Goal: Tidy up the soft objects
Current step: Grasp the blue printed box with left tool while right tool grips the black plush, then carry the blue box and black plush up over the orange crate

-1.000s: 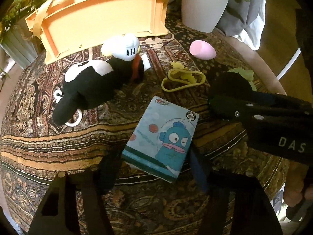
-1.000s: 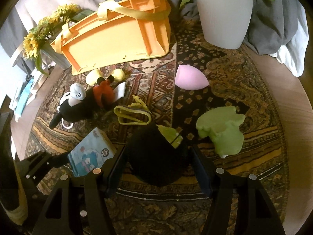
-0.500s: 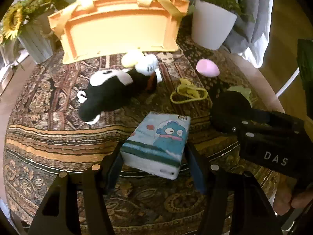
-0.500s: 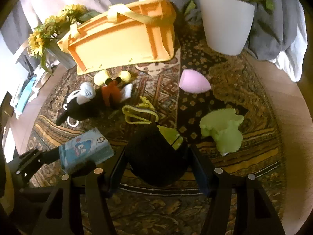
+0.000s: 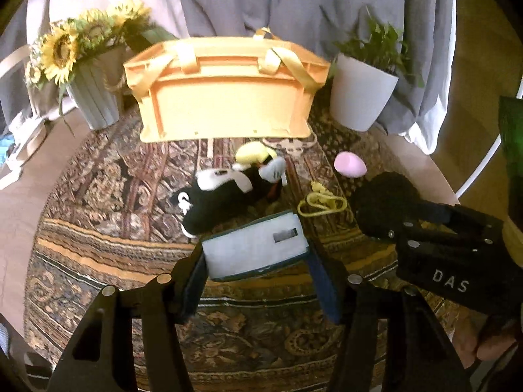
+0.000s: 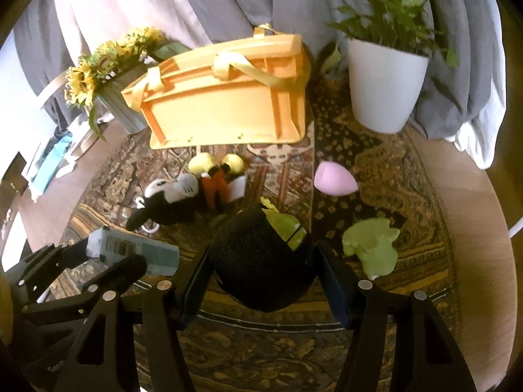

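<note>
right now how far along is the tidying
Nothing visibly packed yet; the orange basket's inside is hidden. In hand: left gripper closing on the tissue pack, right gripper holds the black pouch. Left on the rug: plush toy, pink egg, yellow cord, green cloth.

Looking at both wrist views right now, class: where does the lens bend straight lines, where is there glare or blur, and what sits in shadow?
Left wrist view: the fisheye bows the orange basket, and dark vignetting fills the corners. Right wrist view: the white plant pot and the basket look overexposed and slightly smeared; the black soft object between the fingers is so dark that its surface detail is lost.
</note>
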Motion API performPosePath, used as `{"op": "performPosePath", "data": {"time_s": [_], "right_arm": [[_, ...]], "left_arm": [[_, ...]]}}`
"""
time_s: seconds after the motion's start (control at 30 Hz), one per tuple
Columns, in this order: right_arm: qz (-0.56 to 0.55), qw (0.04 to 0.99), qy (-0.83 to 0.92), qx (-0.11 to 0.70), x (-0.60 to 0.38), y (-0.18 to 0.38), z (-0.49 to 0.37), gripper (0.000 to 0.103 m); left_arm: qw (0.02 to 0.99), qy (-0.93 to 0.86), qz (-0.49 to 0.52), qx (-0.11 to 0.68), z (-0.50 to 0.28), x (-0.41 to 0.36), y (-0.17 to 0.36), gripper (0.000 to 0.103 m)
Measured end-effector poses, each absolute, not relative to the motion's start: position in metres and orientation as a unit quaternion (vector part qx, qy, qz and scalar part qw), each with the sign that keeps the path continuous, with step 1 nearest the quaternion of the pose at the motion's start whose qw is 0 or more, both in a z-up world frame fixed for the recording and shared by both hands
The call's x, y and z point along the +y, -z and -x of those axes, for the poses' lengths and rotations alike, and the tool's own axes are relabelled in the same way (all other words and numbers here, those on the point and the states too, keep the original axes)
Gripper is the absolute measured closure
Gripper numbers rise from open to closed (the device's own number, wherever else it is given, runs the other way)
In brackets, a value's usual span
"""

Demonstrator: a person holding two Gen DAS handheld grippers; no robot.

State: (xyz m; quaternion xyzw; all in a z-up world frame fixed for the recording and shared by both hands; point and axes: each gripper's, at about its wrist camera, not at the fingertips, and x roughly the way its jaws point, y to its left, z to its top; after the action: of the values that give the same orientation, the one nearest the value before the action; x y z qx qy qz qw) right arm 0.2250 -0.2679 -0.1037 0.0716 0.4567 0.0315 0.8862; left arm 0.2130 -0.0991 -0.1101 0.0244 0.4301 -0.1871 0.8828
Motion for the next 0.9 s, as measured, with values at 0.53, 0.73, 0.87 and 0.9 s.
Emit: {"op": "performPosePath", "data": {"time_s": [0.53, 0.73, 0.87, 0.9], "right_arm": [[-0.066, 0.909, -0.03, 0.41, -0.249, 0.065, -0.226, 0.04], [-0.059, 0.922, -0.029, 0.38, -0.243, 0.044, -0.233, 0.04], [-0.06, 0.93, -0.027, 0.361, -0.243, 0.031, -0.239, 0.04], [-0.061, 0.931, -0.026, 0.358, -0.242, 0.029, -0.24, 0.04]], "left_arm": [[0.915, 0.17, -0.003, 0.366, -0.218, -0.081, 0.066, 0.046], [0.929, 0.161, 0.001, 0.332, -0.226, -0.075, 0.043, 0.046], [0.936, 0.159, 0.002, 0.313, -0.231, -0.072, 0.03, 0.046], [0.938, 0.158, 0.002, 0.309, -0.232, -0.071, 0.027, 0.046]]}}
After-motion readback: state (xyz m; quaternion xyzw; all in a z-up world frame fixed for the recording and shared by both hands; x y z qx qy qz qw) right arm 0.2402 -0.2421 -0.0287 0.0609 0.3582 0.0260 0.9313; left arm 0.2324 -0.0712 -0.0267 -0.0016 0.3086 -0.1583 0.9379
